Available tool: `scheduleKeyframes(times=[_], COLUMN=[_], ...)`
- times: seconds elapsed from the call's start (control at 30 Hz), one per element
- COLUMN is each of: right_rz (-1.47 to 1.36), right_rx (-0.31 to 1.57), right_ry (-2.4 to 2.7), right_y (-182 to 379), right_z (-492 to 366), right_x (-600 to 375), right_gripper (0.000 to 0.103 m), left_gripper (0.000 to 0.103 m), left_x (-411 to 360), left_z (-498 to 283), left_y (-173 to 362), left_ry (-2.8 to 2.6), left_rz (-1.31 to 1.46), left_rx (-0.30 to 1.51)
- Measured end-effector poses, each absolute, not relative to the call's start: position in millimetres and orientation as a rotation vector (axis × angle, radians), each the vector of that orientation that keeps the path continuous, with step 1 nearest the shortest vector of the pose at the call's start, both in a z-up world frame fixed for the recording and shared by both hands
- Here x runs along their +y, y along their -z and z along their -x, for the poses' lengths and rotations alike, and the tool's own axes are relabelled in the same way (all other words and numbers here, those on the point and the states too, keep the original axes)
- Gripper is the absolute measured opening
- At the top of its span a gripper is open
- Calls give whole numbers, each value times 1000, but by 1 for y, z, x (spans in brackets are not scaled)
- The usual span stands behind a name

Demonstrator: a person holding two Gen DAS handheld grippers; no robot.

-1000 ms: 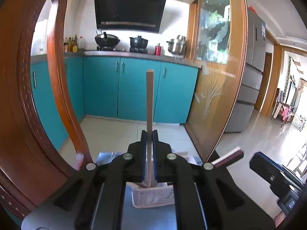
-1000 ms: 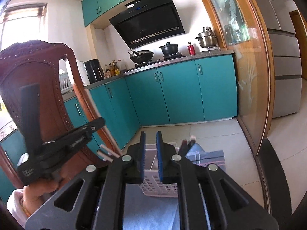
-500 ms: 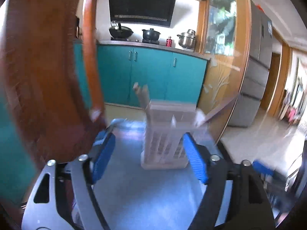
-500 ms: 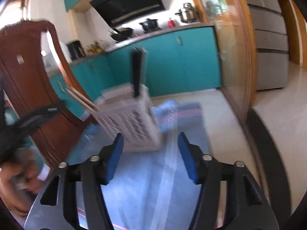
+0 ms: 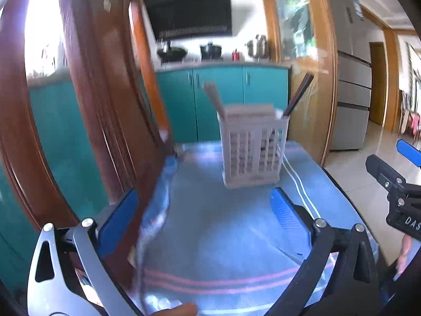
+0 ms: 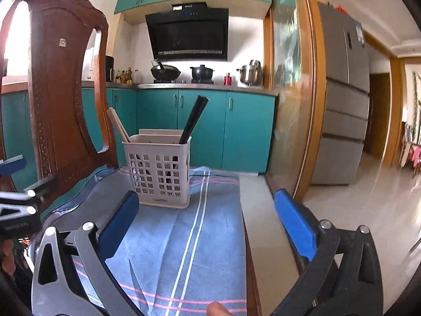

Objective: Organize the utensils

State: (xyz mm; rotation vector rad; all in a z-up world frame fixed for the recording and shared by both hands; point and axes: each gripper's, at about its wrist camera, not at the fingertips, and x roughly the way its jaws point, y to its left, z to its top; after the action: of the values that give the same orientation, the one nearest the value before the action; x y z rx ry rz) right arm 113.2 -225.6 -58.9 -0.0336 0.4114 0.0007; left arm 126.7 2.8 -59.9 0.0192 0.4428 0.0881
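Right now, through the left wrist camera, I am seeing the left gripper (image 5: 205, 210) spread wide and gripping nothing, its blue pads (image 5: 286, 210) well apart over the blue striped cloth (image 5: 223, 237). Ahead of it and a little to its right, the white slotted utensil basket (image 5: 254, 152) is standing upright on the cloth, with pale wooden chopsticks (image 5: 213, 97) leaning out toward the left and dark chopsticks (image 5: 300, 94) leaning out toward the right. This view is blurred, so finer detail is escaping me. A wooden chair back (image 5: 92, 105) is rising close on the gripper's left. Through the right wrist camera, the right gripper (image 6: 206, 216) is likewise released and empty, and the basket (image 6: 158, 173) is sitting ahead and slightly left of it, touching neither finger. I am finding no loose utensil on the cloth (image 6: 184, 237) in either view, so I am judging the sorting to be at or near its end; the next move is calling for a check for leftovers, keeping both grippers clear of the basket so nothing tips.
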Motion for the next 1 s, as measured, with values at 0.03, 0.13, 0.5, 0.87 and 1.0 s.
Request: scheduleKeyframes(times=[0.03,0.13,0.5,0.87,1.0], right_rz=[47,54,42,38,39], right_rx=[415,421,426,432,431], right_ry=[-10,-10,1,-6,-10], right_y=[60,62,63,65,65], right_z=[-114,-118,-114,-115,-114], right_x=[-222,-218,-220,-218,-217], right_gripper=[100,100,100,100,100], left_gripper=[100,100,100,100,100], left_x=[4,1,-2,-3,-5], left_z=[-125,-125,-118,-120,-122], left_y=[64,67,62,63,65], left_ry=[-87,-103,-85,-84,-80], left_rz=[-5,-8,-31,-29,-43], left_rx=[459,467,430,436,438])
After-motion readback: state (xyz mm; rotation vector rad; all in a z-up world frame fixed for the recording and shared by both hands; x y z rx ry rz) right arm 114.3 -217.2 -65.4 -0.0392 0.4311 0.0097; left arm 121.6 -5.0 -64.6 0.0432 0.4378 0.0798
